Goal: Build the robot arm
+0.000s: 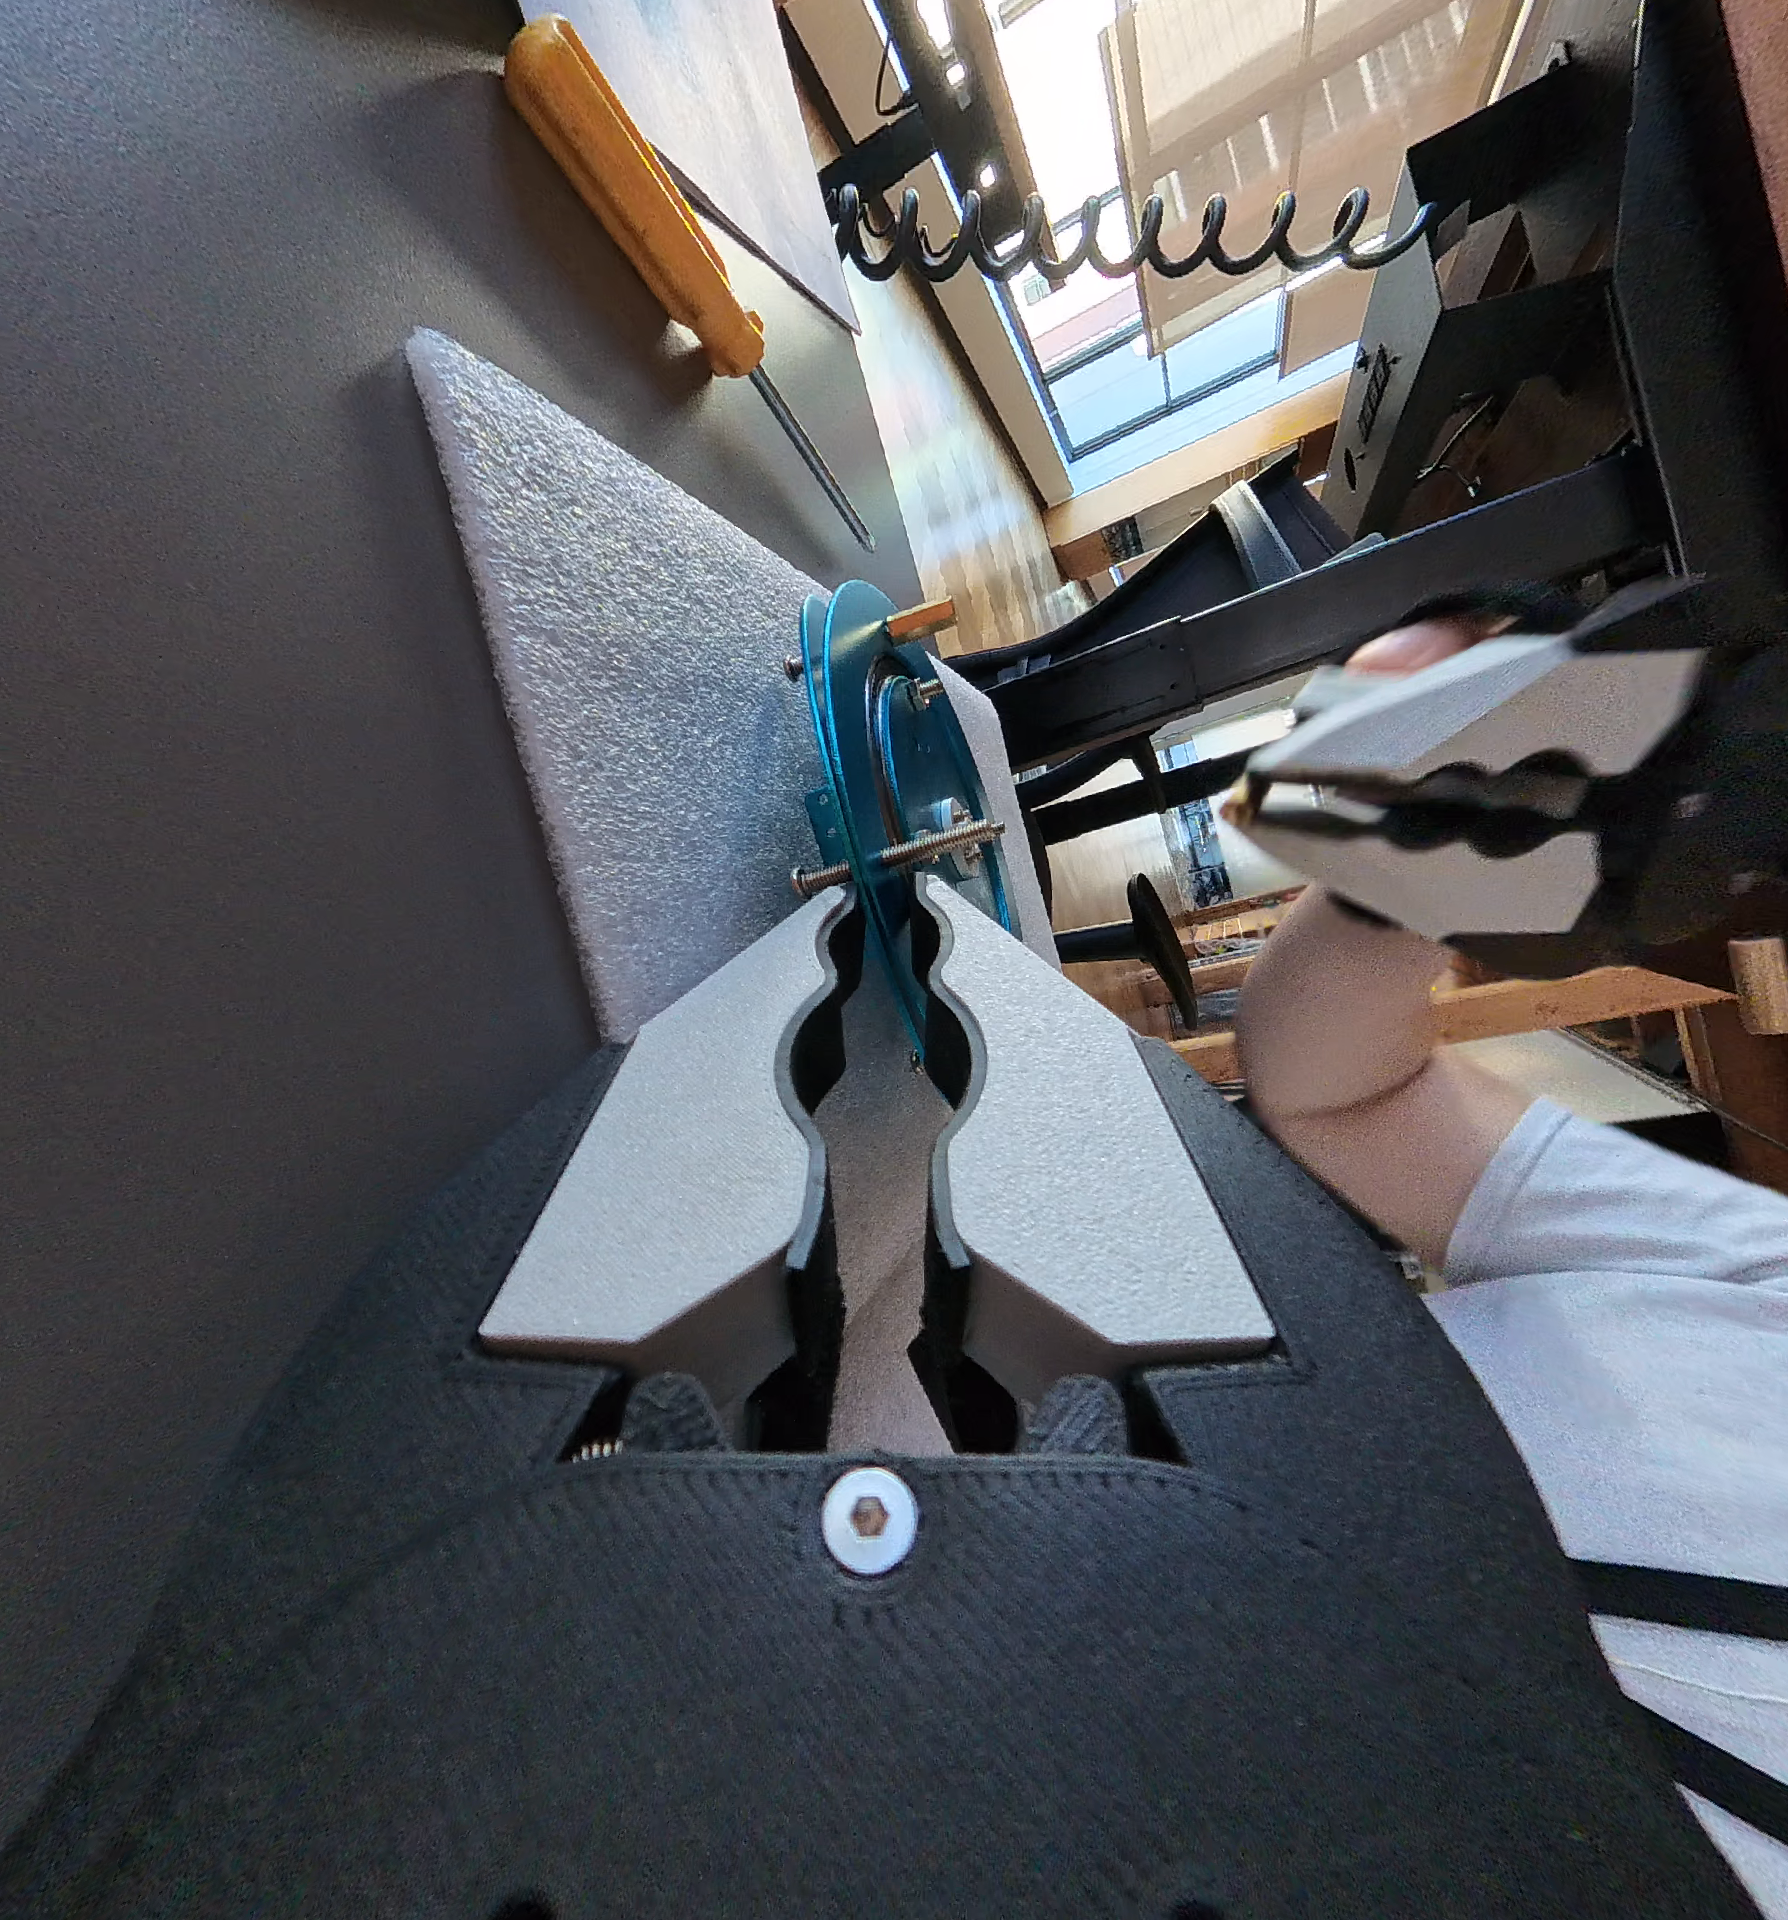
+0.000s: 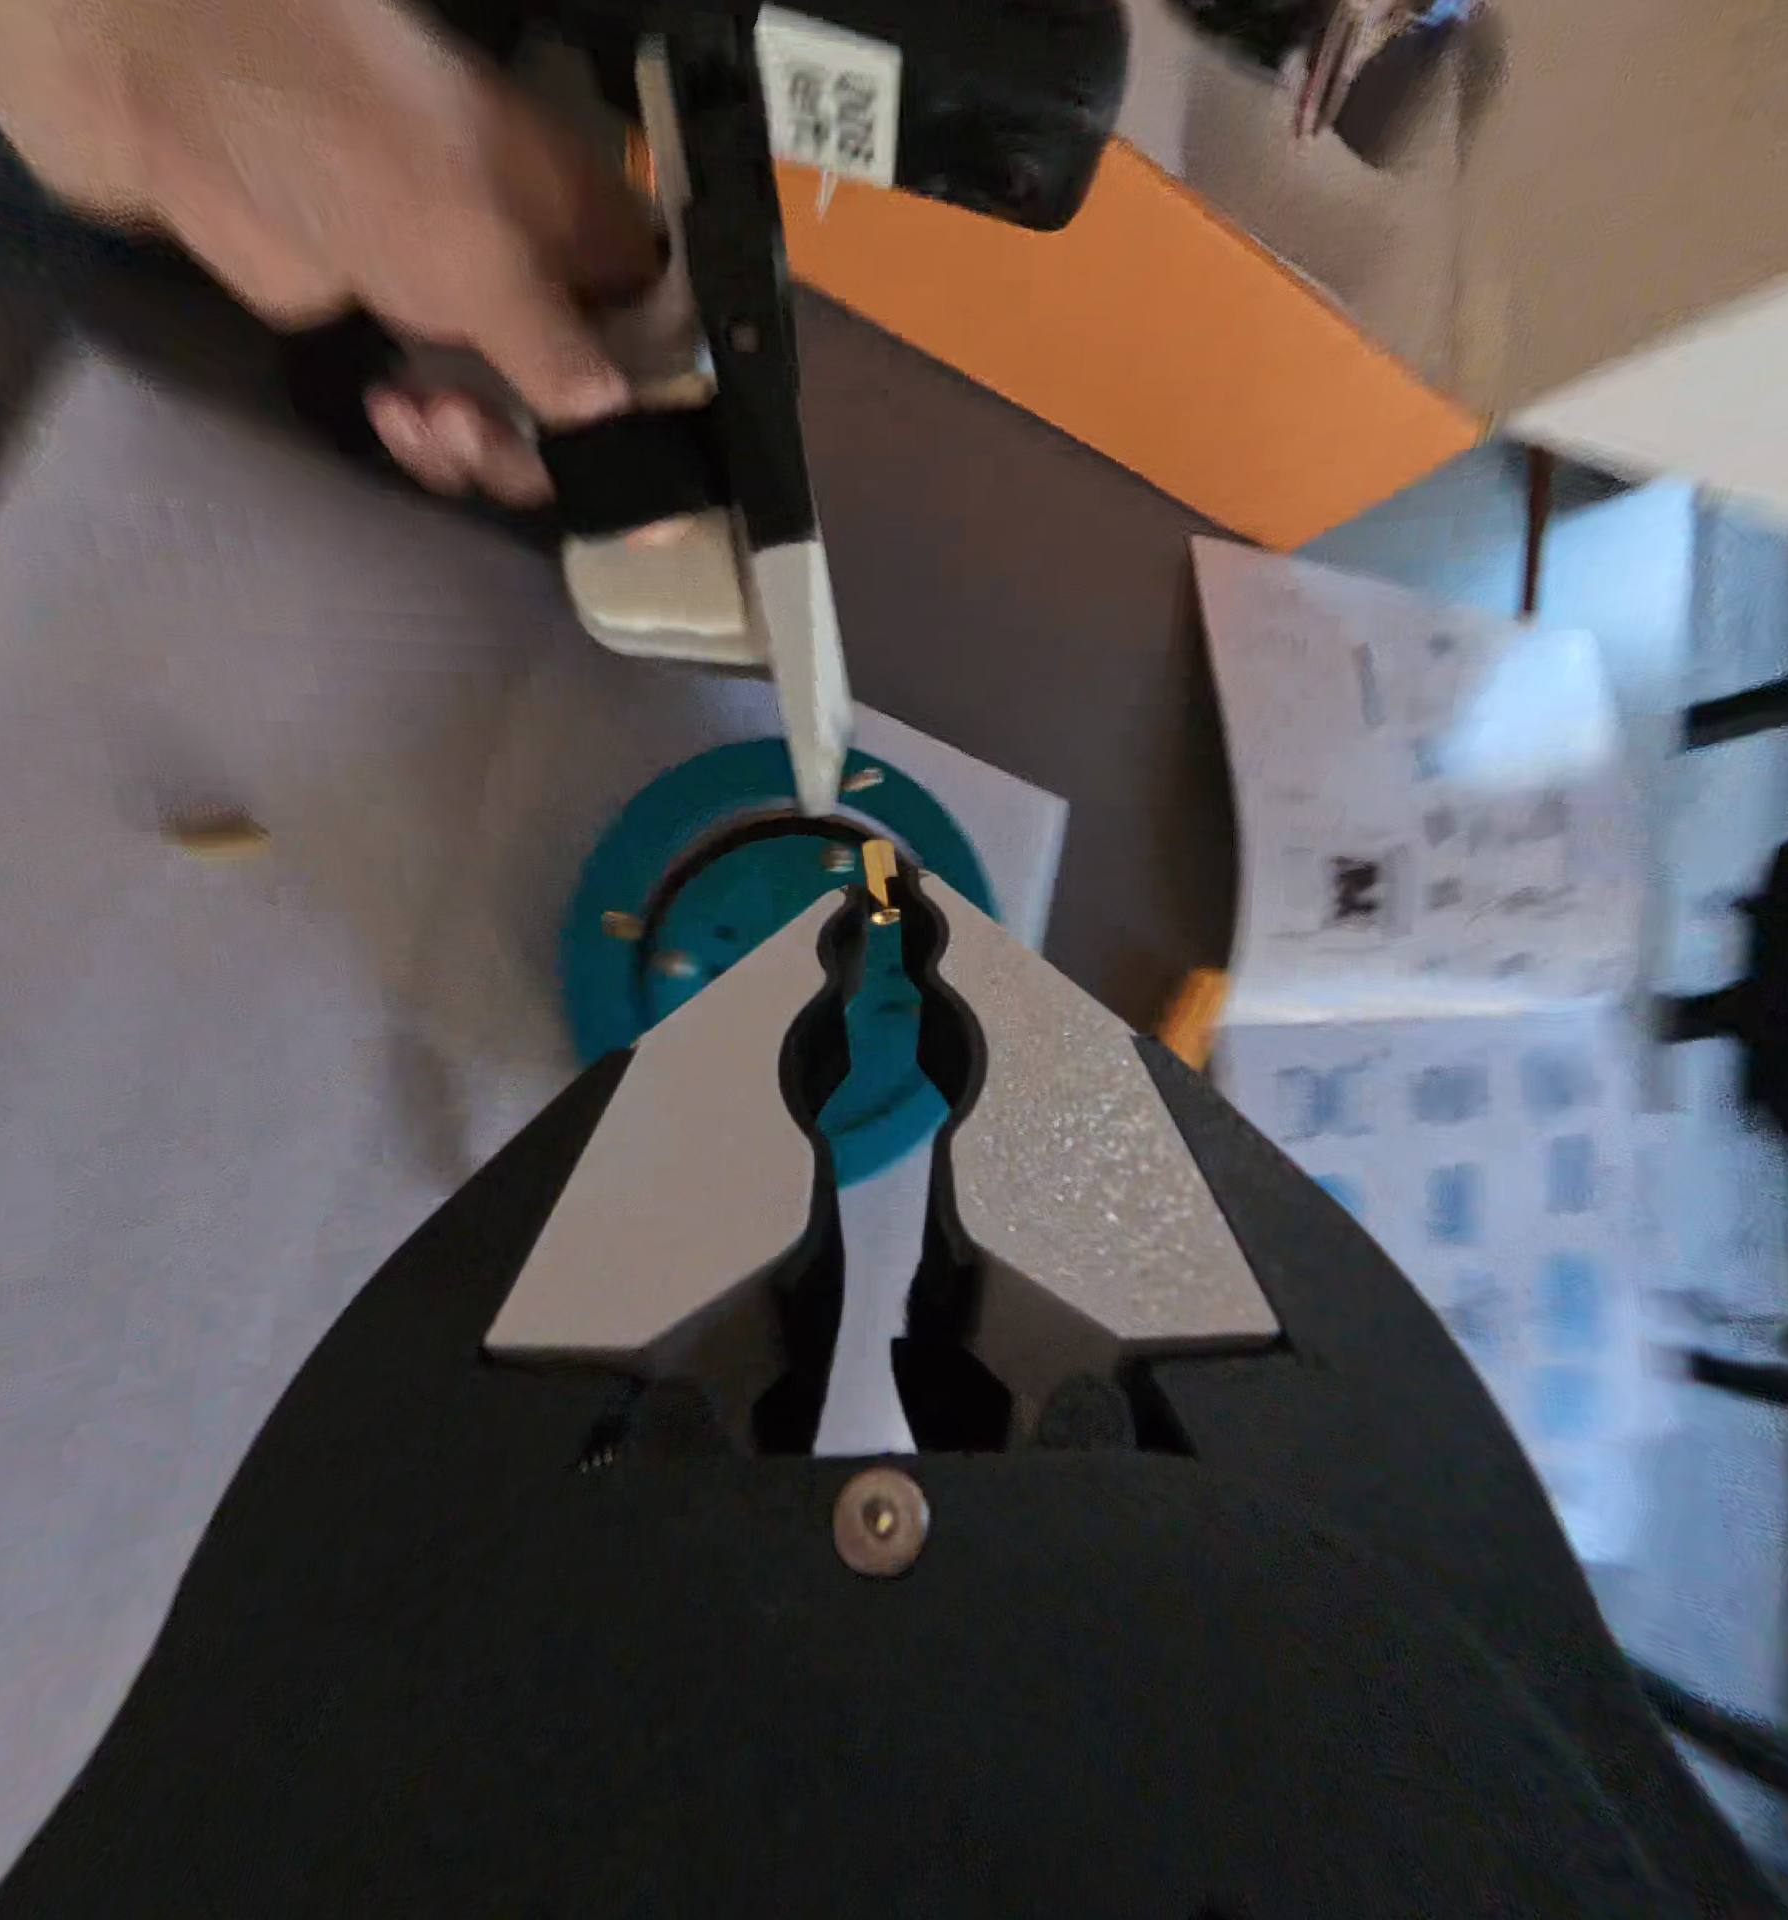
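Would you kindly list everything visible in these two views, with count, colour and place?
Disc assembly: one, teal, with screws, on the foam, its edge between the left gripper's fingers.
Foam sheet: one, white, on the grey table.
Standoff: one, brass, at the right gripper's tips.
Screwdriver: one, amber handle, beyond the foam.
Printed sheets: blurred, white and blue, right of the disc.
Left gripper: grey fingers, shut on the disc.
Right gripper: grey fingers, shut on the standoff.
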A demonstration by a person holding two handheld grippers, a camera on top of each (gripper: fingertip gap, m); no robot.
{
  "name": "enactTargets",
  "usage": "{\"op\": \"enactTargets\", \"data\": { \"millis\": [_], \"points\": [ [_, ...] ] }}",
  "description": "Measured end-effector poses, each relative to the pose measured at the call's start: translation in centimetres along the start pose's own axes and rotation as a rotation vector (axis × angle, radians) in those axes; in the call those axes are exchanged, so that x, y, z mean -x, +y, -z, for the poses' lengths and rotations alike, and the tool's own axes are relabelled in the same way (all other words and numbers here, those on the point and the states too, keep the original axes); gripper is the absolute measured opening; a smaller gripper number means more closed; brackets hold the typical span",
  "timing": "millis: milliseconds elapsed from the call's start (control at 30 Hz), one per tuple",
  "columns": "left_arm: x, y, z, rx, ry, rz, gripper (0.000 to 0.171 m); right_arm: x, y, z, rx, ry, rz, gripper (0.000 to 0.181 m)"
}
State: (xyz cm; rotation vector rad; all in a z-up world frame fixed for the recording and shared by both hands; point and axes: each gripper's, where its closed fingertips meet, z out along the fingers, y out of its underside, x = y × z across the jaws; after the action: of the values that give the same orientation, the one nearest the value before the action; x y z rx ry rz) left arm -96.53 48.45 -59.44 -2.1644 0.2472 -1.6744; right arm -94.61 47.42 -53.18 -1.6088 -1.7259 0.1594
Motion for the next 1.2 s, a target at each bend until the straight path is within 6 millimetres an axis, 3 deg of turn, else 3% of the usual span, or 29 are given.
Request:
{"op": "enactTargets", "data": {
  "millis": [33,100,133,233,367,667,900,1067,1200],
  "points": [
    [0.0,0.0,0.0,0.000,0.000,-0.001,0.006,-0.6,-0.3,-0.5,0.071,-0.013,0.158,0.004],
    [0.0,0.0,0.0,-0.001,0.000,0.001,0.006,0.3,-0.4,-1.8,0.160,-0.155,0.445,0.004],
    [0.0,0.0,0.0,-0.002,0.001,0.003,0.006,-0.5,-0.3,-2.6,0.212,-0.146,0.541,0.005],
    [0.0,0.0,0.0,-0.002,0.003,0.007,0.006,-0.1,0.3,-3.8,0.301,-0.233,0.739,0.005],
    [0.0,0.0,0.0,-0.003,0.005,0.009,0.006,-0.6,0.8,-4.0,0.306,-0.139,0.936,0.005],
    [0.0,0.0,0.0,-0.002,0.010,0.016,0.006,-1.1,2.4,-3.9,0.292,-0.081,0.841,0.005],
    [-0.3,0.1,0.2,0.038,0.027,0.132,0.022,-1.0,2.6,-2.4,0.209,-0.074,0.673,0.005],
    [-0.3,0.8,0.4,0.089,0.001,0.193,0.024,-0.9,2.9,-1.4,0.181,-0.065,0.629,0.005],
    [-0.5,0.5,0.6,0.078,-0.027,0.203,0.038,-0.9,3.2,-1.1,0.173,-0.061,0.606,0.005]
  ]
}}
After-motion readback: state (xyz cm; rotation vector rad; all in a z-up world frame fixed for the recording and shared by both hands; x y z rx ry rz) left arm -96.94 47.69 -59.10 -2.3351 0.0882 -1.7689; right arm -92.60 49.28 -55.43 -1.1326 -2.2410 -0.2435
